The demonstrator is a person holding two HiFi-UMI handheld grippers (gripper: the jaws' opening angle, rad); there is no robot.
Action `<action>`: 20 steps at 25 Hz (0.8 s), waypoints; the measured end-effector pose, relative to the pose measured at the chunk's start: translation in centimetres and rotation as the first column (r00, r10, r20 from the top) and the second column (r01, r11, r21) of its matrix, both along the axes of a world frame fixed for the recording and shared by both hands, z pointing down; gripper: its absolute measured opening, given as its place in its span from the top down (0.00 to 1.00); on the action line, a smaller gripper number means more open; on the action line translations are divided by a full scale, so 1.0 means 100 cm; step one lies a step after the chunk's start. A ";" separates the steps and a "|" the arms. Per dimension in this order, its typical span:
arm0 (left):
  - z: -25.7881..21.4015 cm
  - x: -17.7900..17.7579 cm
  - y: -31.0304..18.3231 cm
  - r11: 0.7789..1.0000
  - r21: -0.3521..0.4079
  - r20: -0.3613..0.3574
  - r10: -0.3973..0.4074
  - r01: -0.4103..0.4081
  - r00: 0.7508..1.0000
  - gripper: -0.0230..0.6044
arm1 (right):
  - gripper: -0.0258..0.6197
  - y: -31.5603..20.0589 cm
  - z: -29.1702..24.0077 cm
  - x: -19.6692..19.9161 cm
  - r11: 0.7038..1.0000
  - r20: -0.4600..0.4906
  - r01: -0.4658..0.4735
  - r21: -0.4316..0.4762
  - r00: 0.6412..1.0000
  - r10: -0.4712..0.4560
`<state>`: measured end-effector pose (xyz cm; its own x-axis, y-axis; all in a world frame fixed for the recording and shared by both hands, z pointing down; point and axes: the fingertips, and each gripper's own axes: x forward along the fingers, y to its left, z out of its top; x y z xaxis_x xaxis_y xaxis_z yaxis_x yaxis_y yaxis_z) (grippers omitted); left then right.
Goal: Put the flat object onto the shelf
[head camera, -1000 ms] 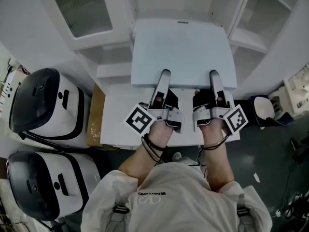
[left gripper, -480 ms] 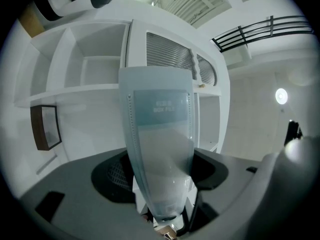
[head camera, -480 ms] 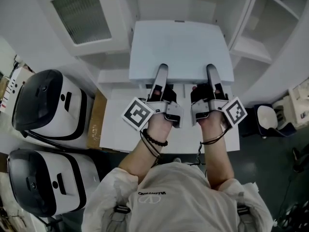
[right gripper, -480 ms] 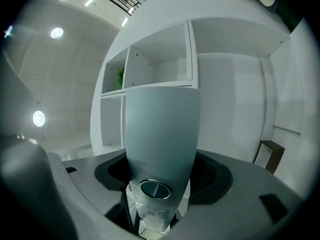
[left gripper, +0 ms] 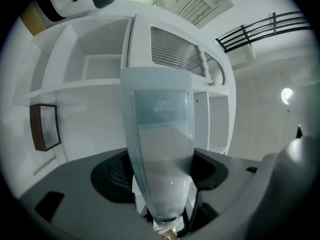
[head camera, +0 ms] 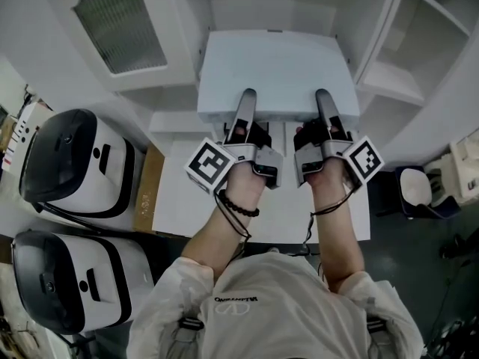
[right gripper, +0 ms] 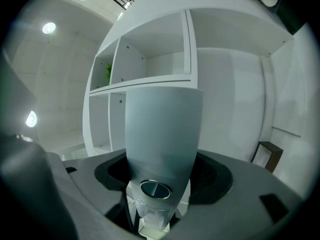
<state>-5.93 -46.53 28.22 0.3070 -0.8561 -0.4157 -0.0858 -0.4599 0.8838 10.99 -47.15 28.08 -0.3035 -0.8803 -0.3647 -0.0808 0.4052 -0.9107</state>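
Note:
A flat pale box file [head camera: 274, 72] is carried level above a white table [head camera: 179, 200], in front of the white shelves [head camera: 389, 73]. My left gripper [head camera: 246, 96] is shut on its near edge at the left, one finger lying on top. My right gripper [head camera: 321, 94] grips the near edge at the right in the same way. In the left gripper view the file [left gripper: 160, 134] stands edge-on between the jaws of the left gripper [left gripper: 163, 211]. In the right gripper view the file [right gripper: 163, 134] fills the gap of the right gripper [right gripper: 155, 209].
A cabinet door with a ribbed glass panel [head camera: 120, 22] stands open at the upper left. Two black-and-white machines [head camera: 71, 163] [head camera: 67, 286] sit at the left, with cardboard [head camera: 150, 189] beside the table. Open shelf compartments [right gripper: 150, 59] lie ahead; a dark frame [left gripper: 44, 126] sits on one.
Both grippers have carried the file forward, away from the person and nearer the shelves. The grip on it looks the same.

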 end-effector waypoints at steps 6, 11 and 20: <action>-0.001 0.001 -0.022 0.999 -0.030 0.022 -0.018 0.018 1.000 0.48 | 0.47 -0.023 -0.004 0.003 1.000 0.003 0.006 -0.025 1.000 -0.006; -0.005 0.002 -0.038 0.999 -0.036 0.023 -0.026 0.027 0.999 0.48 | 0.47 -0.039 -0.007 0.003 0.999 0.006 0.018 -0.035 1.000 -0.017; -0.010 0.001 -0.064 0.998 -0.052 0.022 -0.036 0.037 0.999 0.48 | 0.46 -0.066 -0.011 0.002 0.998 0.002 0.022 -0.061 1.000 -0.022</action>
